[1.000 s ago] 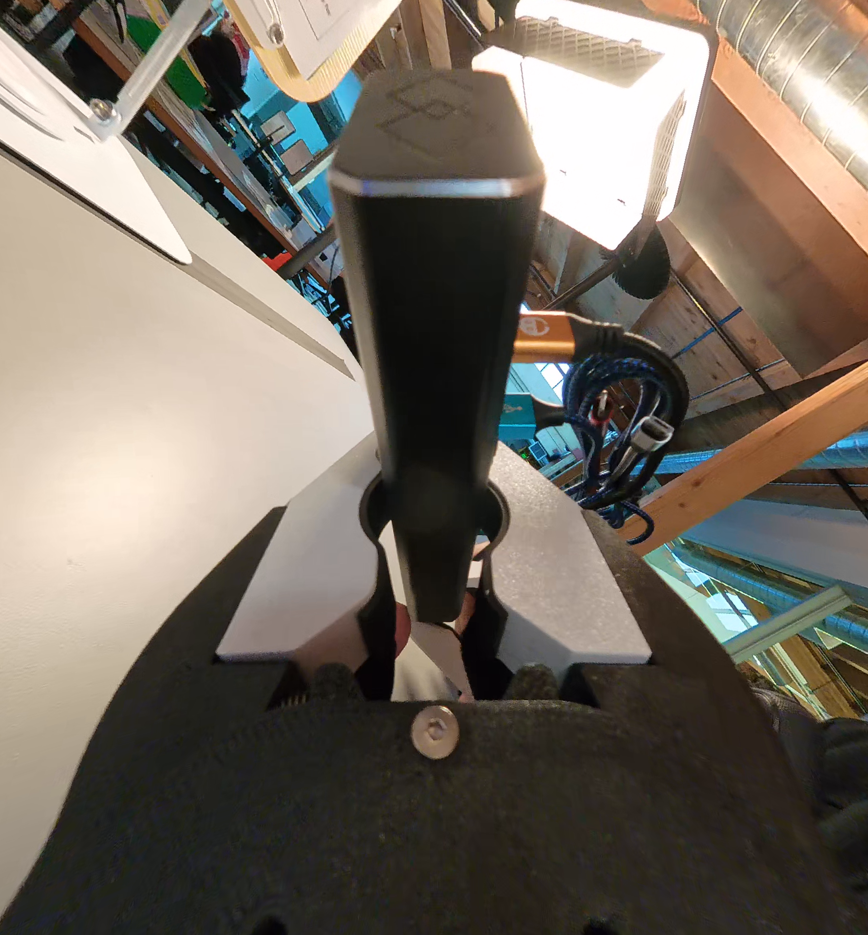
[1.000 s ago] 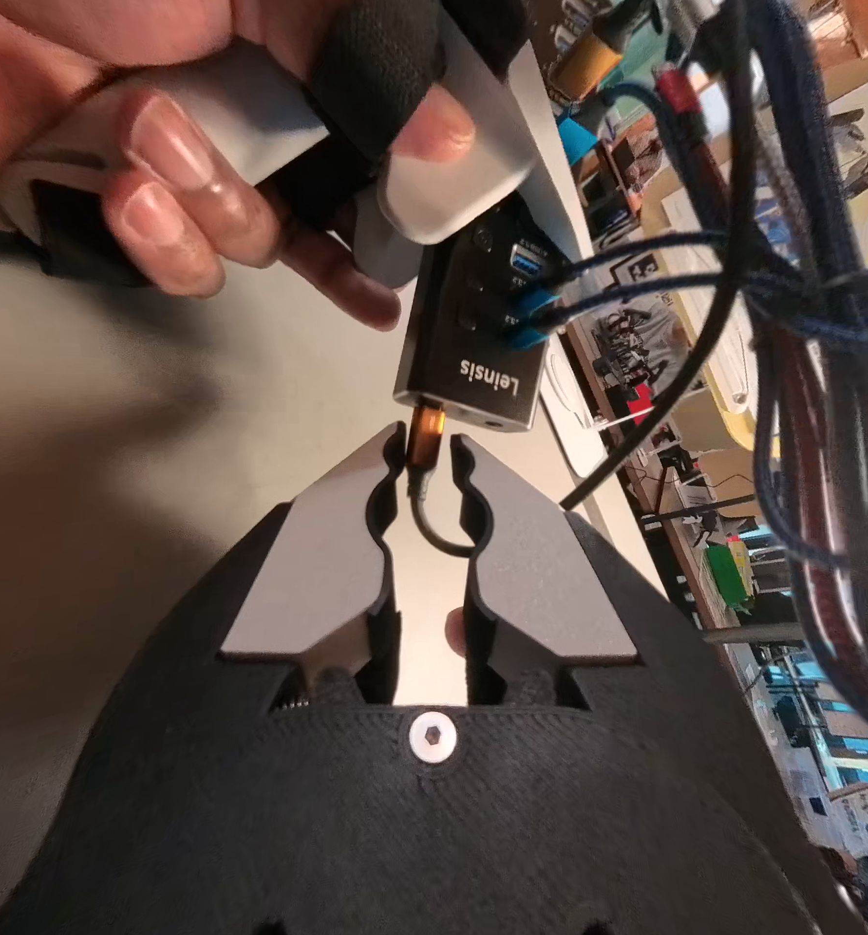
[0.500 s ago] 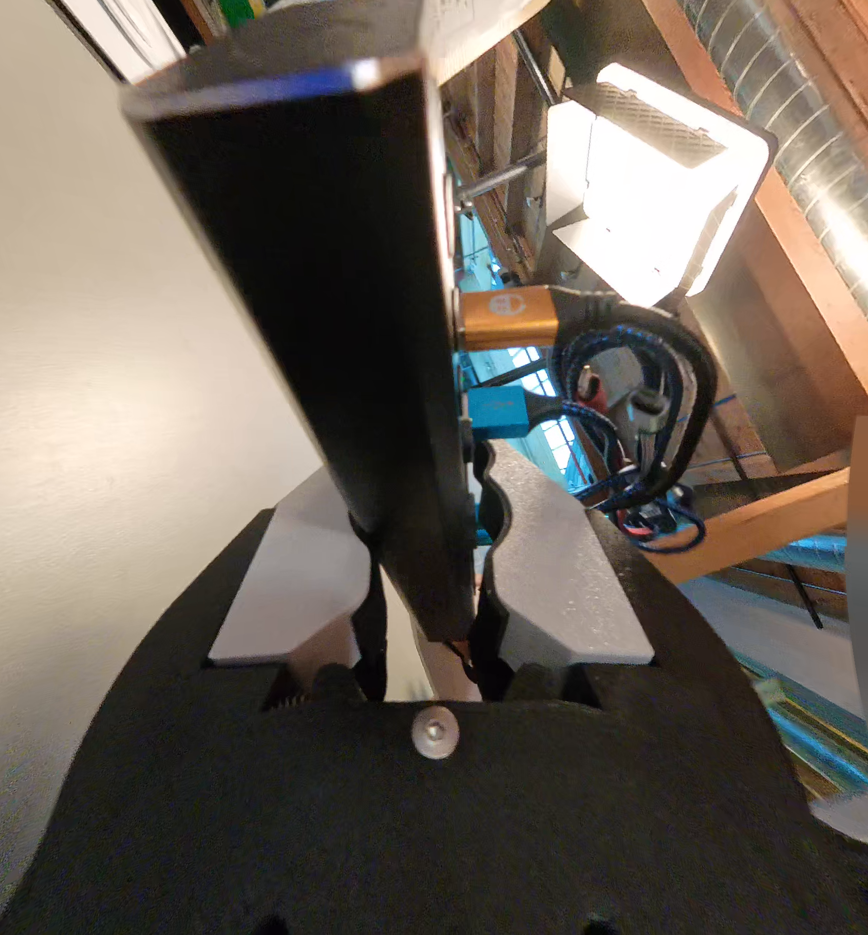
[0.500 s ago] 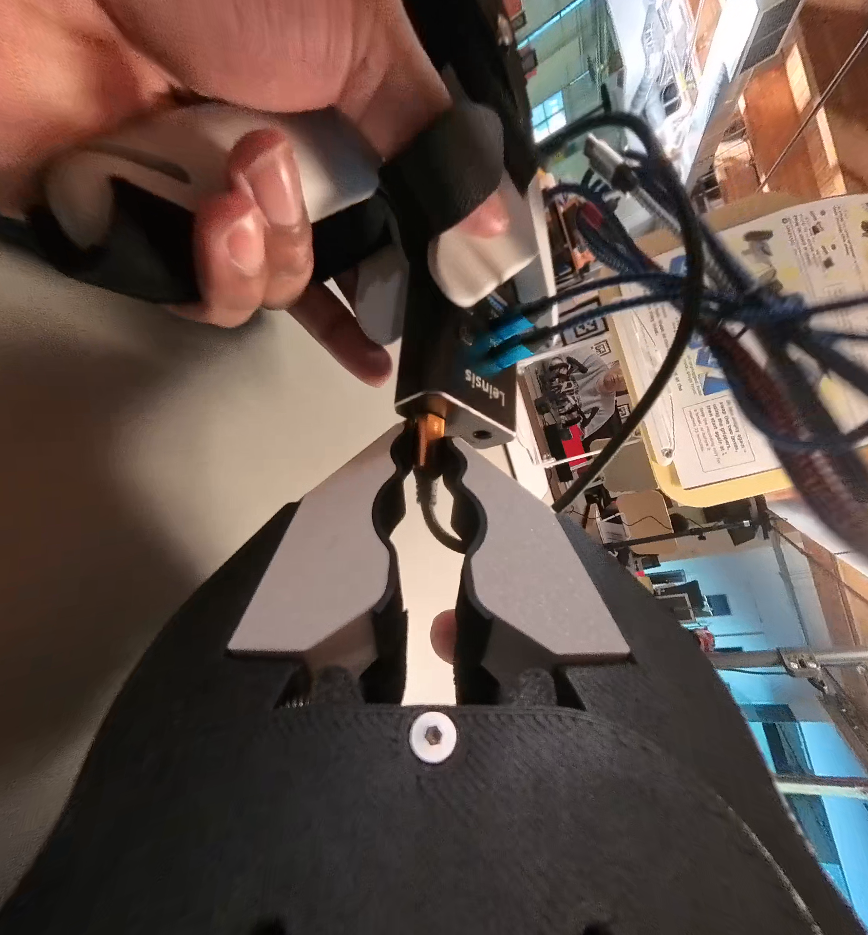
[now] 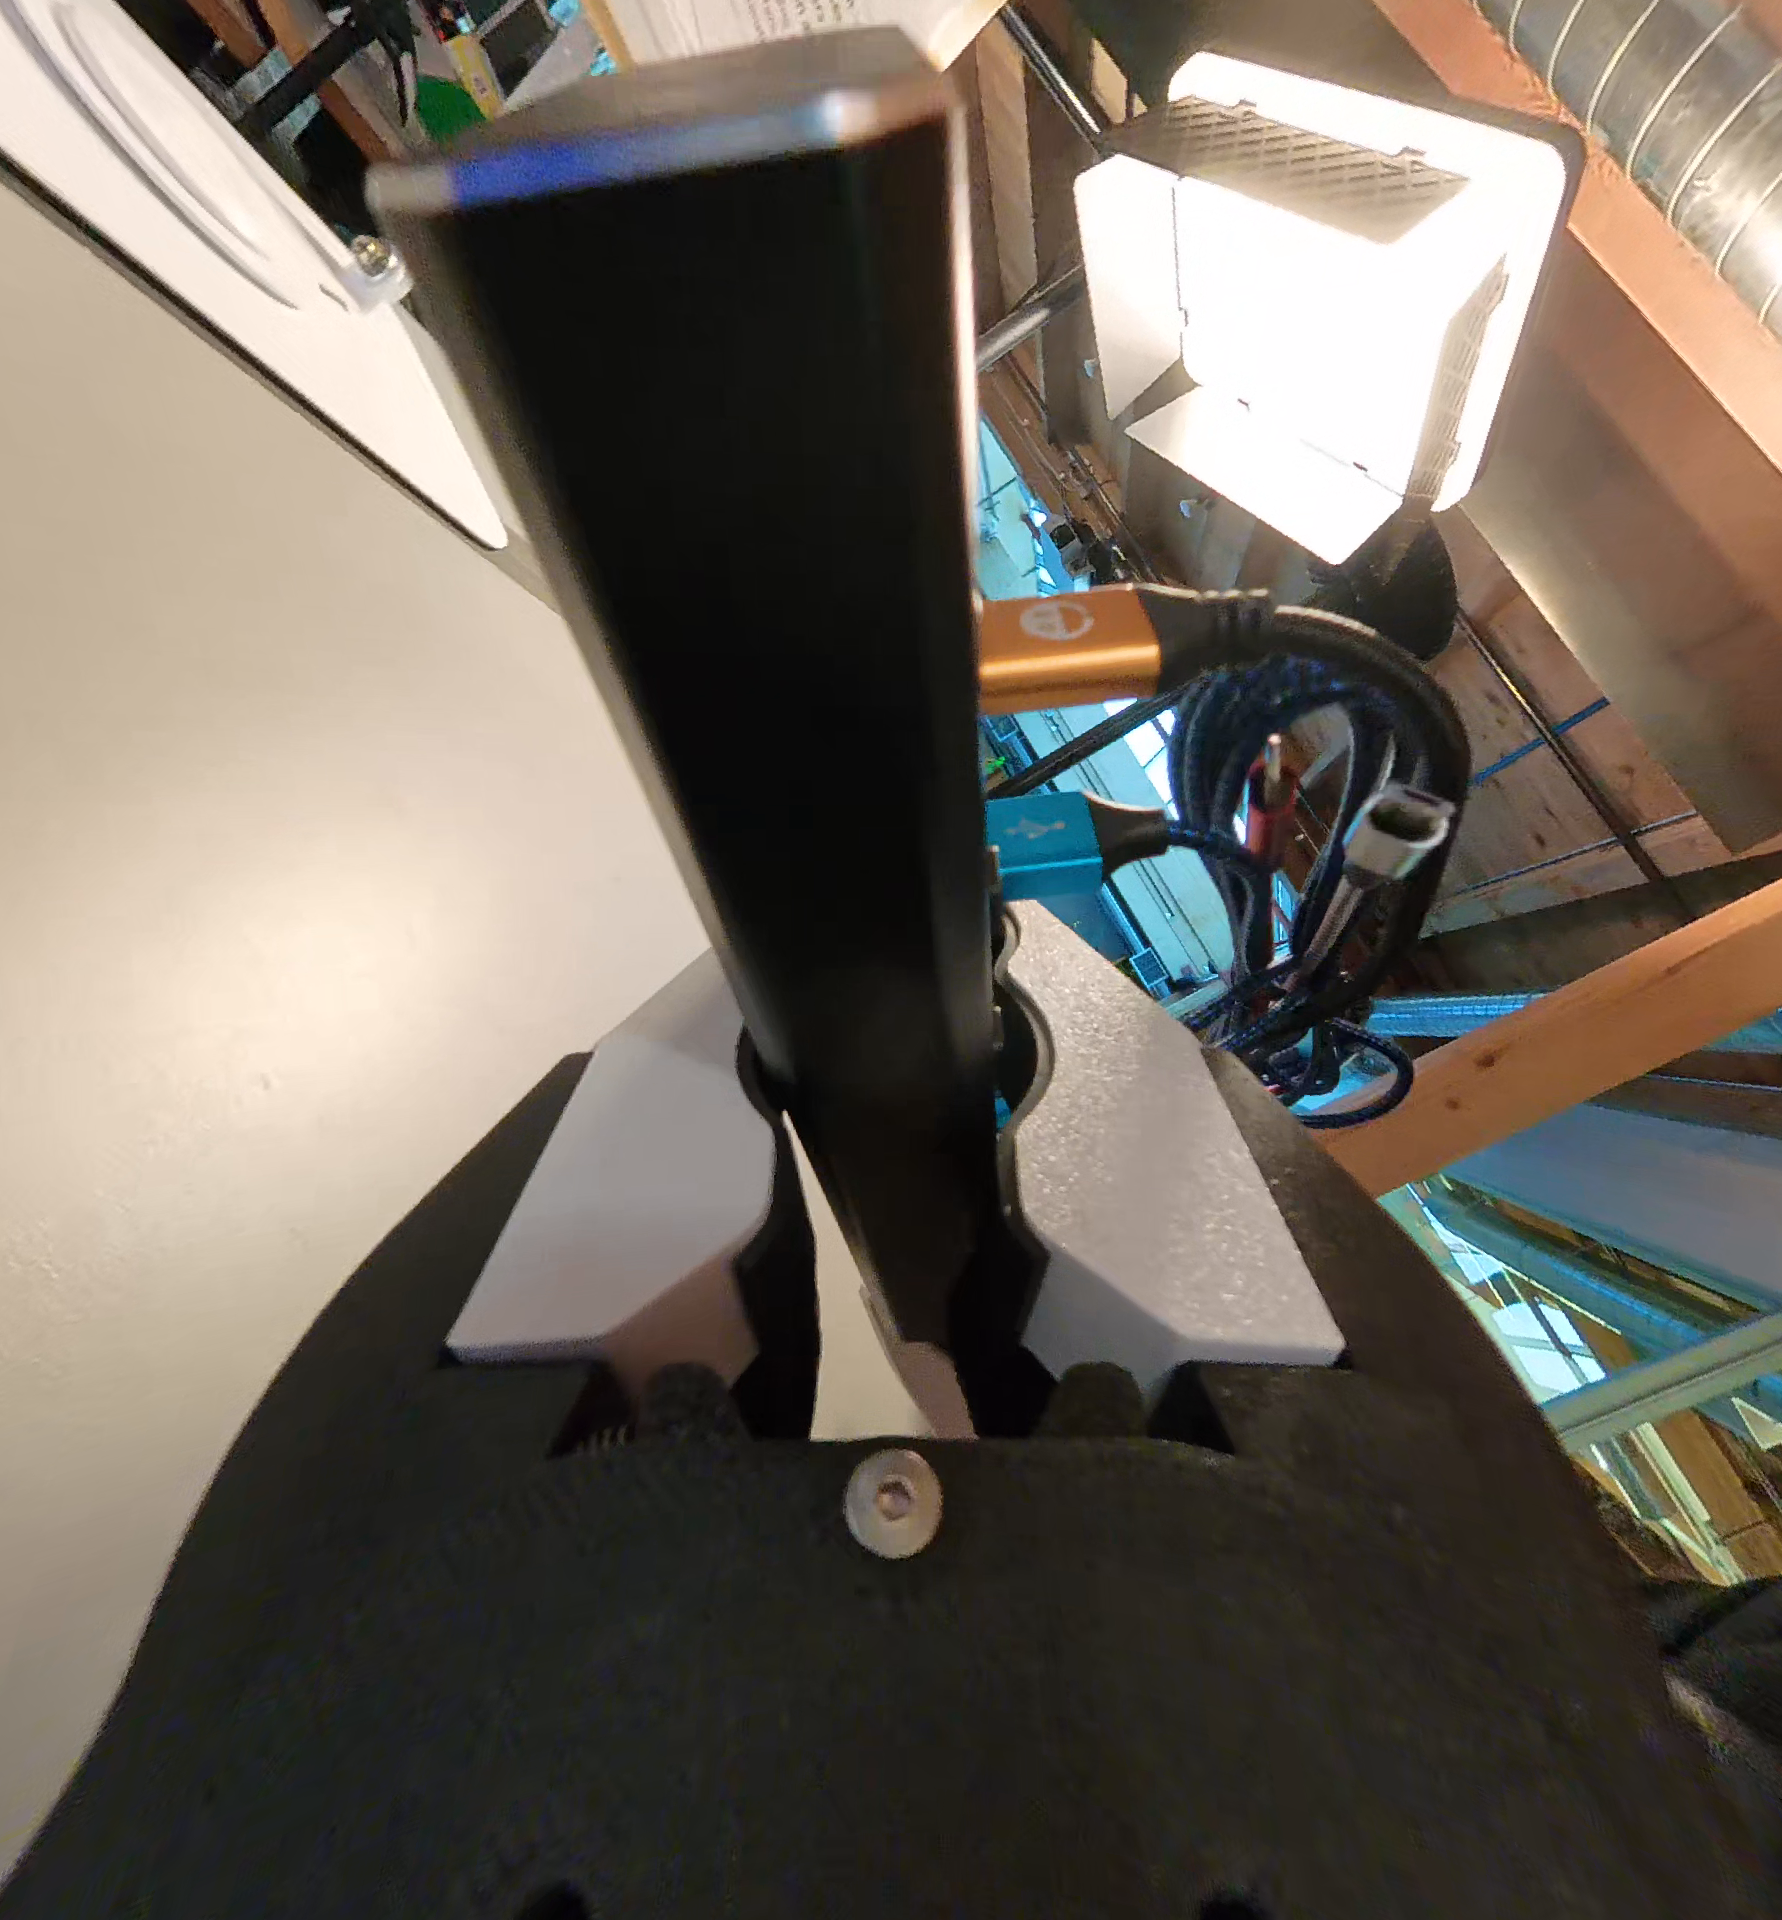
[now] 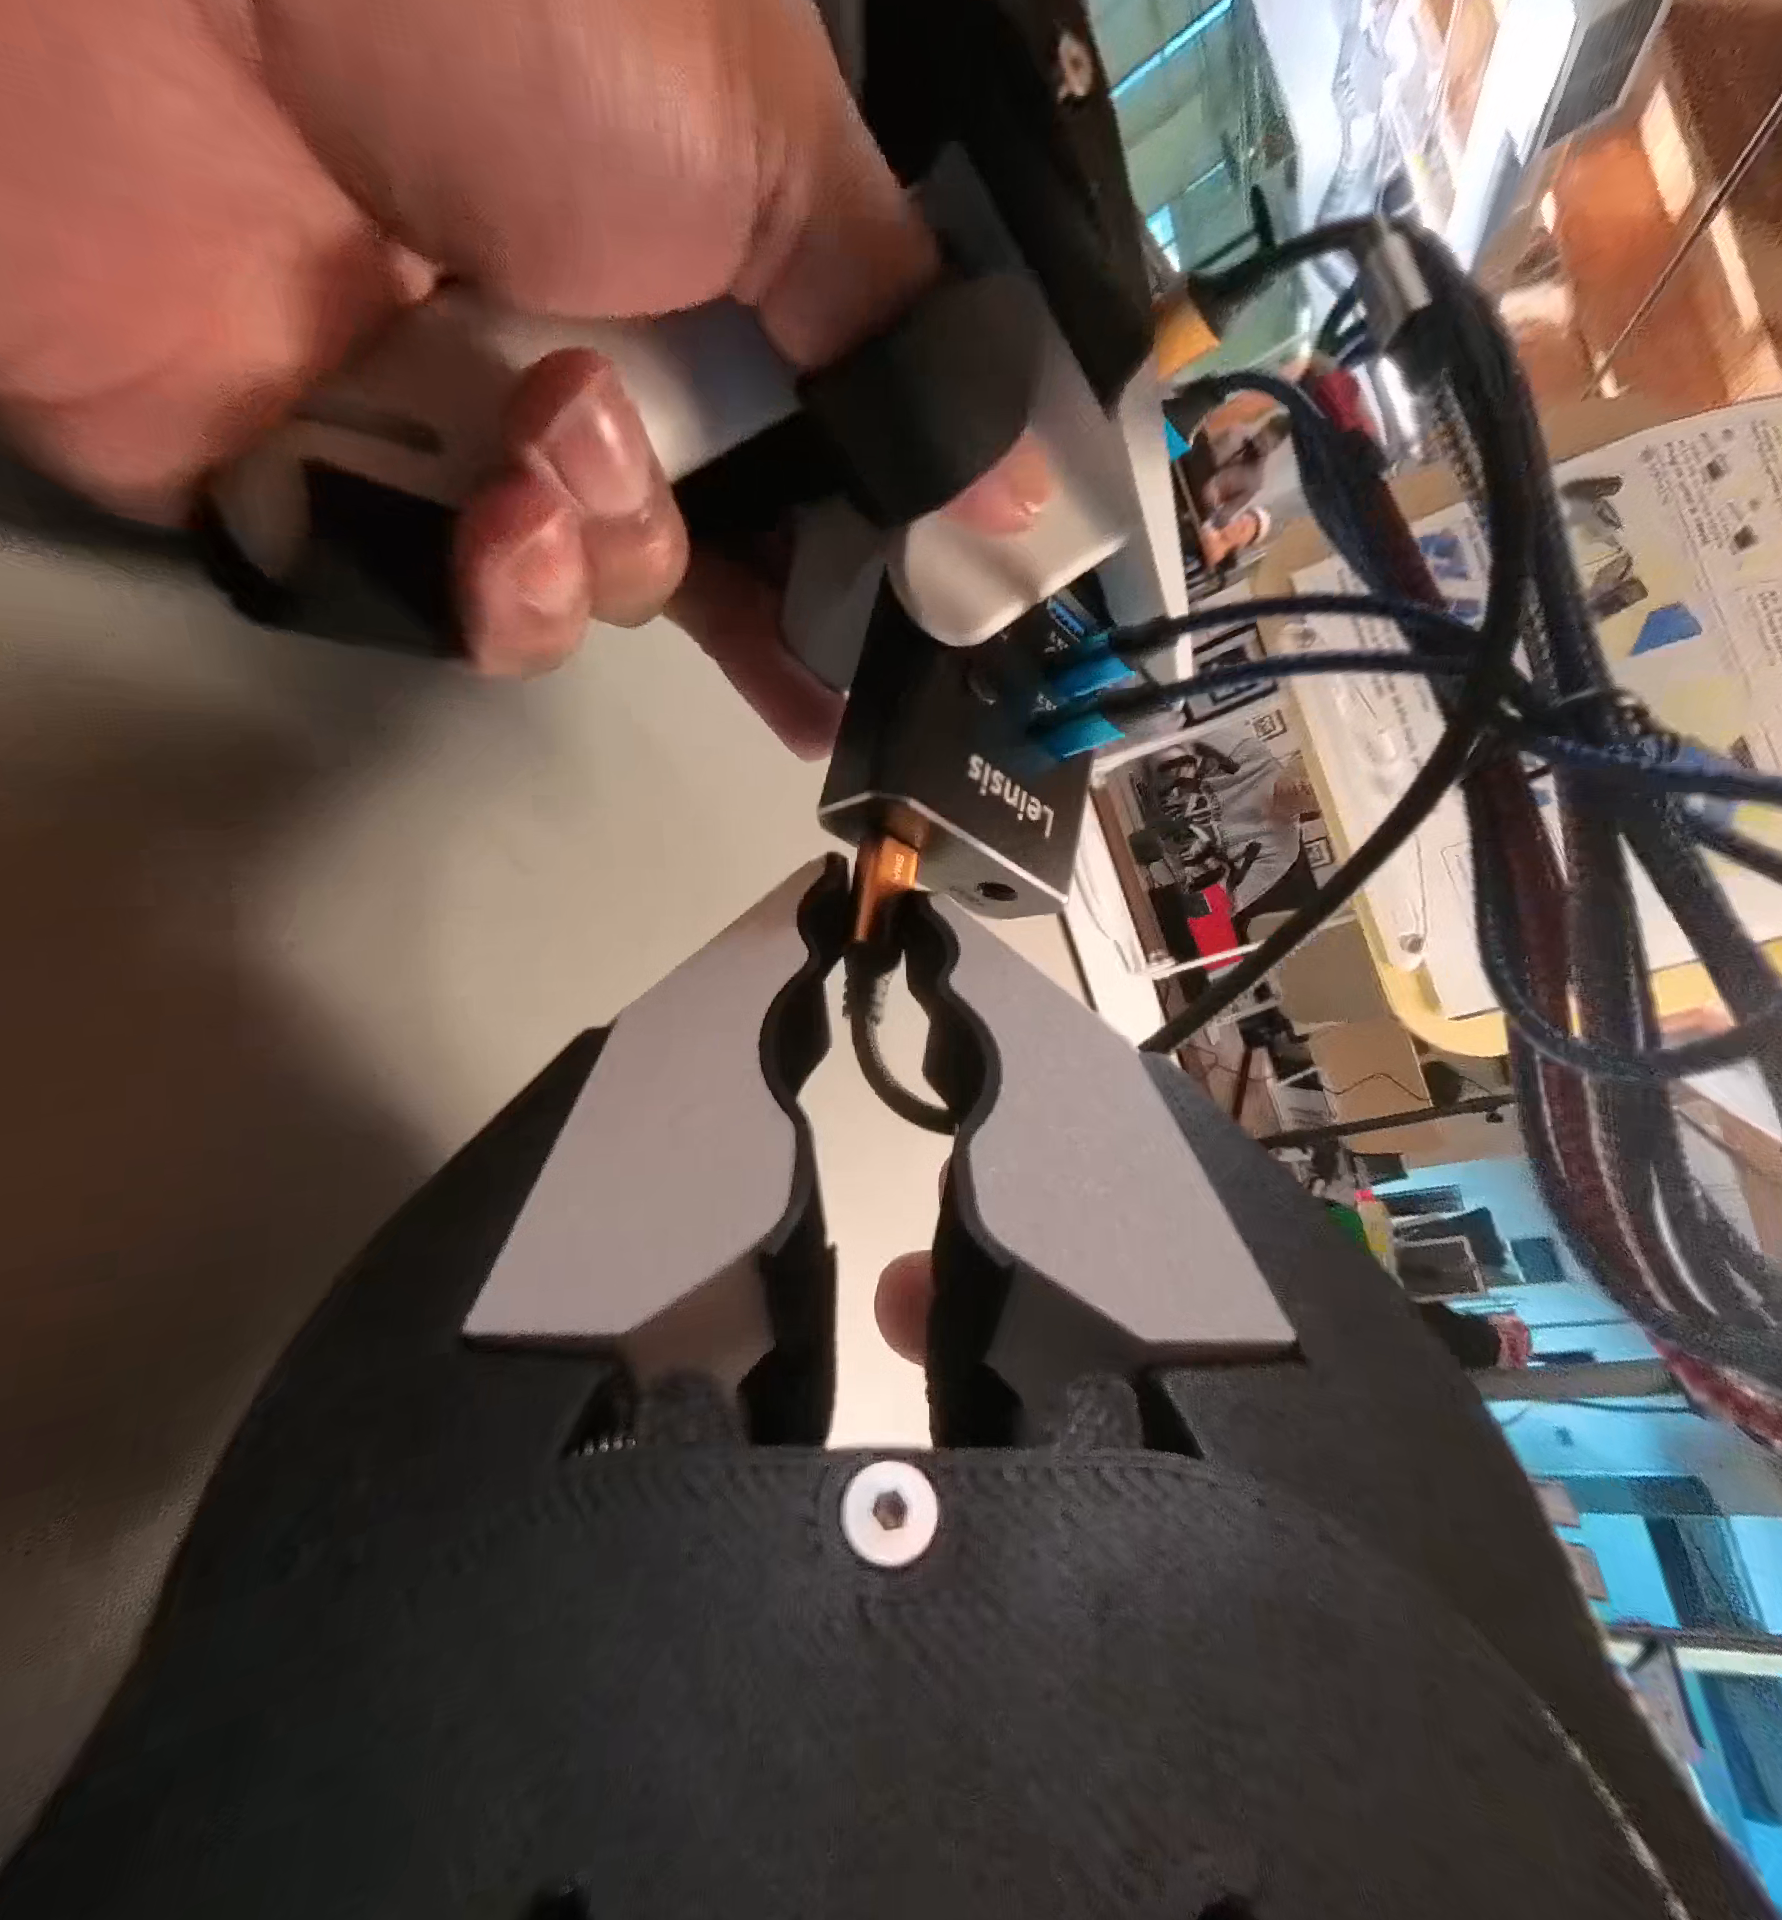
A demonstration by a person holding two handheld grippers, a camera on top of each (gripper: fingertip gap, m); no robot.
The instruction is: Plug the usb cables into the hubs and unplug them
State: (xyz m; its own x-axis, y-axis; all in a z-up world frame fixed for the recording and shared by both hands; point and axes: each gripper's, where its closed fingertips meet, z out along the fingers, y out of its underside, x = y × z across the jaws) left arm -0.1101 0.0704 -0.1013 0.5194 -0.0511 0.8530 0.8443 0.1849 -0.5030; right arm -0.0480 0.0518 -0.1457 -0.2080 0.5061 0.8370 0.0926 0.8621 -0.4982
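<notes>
With the left gripper (image 5: 892, 1049) clamping the hub (image 5: 741, 582) and the right gripper (image 6: 871, 914) pinching its orange plug (image 6: 885, 888), a skewed pull could jam the connector or twist the hub loose.

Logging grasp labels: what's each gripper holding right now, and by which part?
Left gripper: shut on the black hub, clamped at its near end. Right gripper: jaws pinch the orange plug seated in the hub's end face.

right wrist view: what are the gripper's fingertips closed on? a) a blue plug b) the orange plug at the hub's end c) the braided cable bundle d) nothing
b: the right gripper pinches the orange plug seated in the end of the black hub.
</notes>
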